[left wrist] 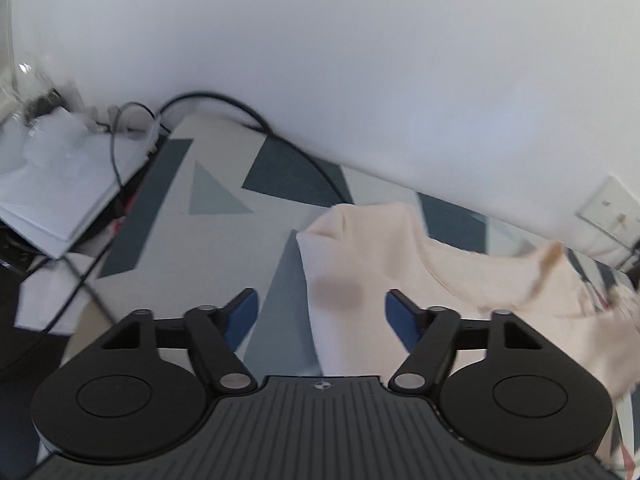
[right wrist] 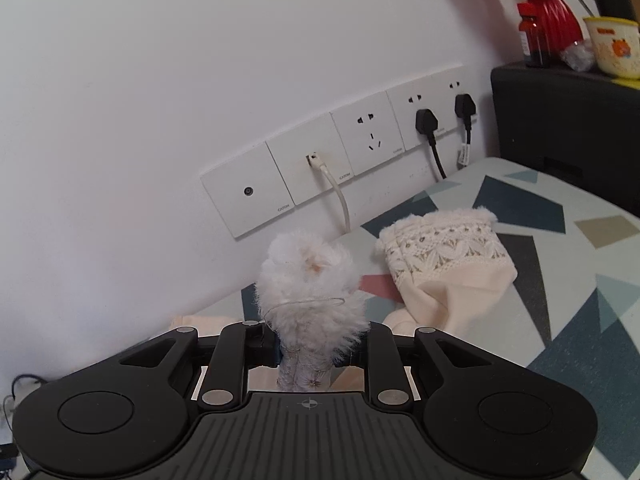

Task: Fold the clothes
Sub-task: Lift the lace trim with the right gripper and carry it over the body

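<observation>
We see the garment (left wrist: 372, 264) lying on the surface (left wrist: 224, 184) ahead of the left hand-held gripper (left wrist: 322, 312), with a cable (left wrist: 280, 136) along the wall behind it and a box (left wrist: 52, 184) to the left. Before the right hand-held gripper (right wrist: 316, 350) a sleeve cuff (right wrist: 444, 252) lies on the surface below the wall sockets (right wrist: 360, 152), and a cabinet (right wrist: 568, 120) at right carries a vase (right wrist: 550, 20) and a cup (right wrist: 612, 46).

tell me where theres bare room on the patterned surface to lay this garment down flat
Bare patches: the patterned cloth between the black cable and the cream garment, and the stretch right of the lace cuff. Crowded: the wall edge by the plugged sockets, and the left side with white boxes.
</observation>
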`<state>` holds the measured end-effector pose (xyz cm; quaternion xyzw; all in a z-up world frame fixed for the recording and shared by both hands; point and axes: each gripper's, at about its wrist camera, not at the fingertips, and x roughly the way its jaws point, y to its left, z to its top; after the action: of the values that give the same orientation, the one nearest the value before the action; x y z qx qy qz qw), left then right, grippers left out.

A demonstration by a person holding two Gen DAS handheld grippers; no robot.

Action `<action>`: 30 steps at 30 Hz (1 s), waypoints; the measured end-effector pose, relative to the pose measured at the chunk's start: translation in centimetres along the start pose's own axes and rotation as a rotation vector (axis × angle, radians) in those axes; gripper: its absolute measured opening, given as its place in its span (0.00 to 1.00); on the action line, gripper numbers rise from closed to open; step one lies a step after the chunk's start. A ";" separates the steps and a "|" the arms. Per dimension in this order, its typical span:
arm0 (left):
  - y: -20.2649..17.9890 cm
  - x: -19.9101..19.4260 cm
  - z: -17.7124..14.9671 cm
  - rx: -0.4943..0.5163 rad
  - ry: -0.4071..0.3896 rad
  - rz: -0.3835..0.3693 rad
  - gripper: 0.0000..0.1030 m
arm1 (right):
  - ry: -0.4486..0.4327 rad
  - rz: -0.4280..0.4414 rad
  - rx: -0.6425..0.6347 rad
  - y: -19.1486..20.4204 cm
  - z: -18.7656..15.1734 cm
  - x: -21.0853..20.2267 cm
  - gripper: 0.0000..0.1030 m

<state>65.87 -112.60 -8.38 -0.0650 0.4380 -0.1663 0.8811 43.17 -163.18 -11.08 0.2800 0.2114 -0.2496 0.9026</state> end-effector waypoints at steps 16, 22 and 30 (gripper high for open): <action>0.2 1.9 -0.6 -0.044 -0.097 0.127 0.07 | 0.040 0.030 -0.078 1.1 0.8 1.2 0.18; -0.7 0.4 -1.1 0.000 -0.109 0.184 0.34 | 0.076 -0.023 -0.155 0.9 -0.6 2.8 0.22; -2.5 -4.9 -4.1 0.093 -0.158 0.098 0.44 | 0.058 -0.012 -0.427 5.3 -2.1 2.2 0.30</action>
<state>59.27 -113.09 -6.54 -0.0153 0.3616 -0.1377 0.9220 47.41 -158.81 -11.68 0.0880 0.2868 -0.1964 0.9335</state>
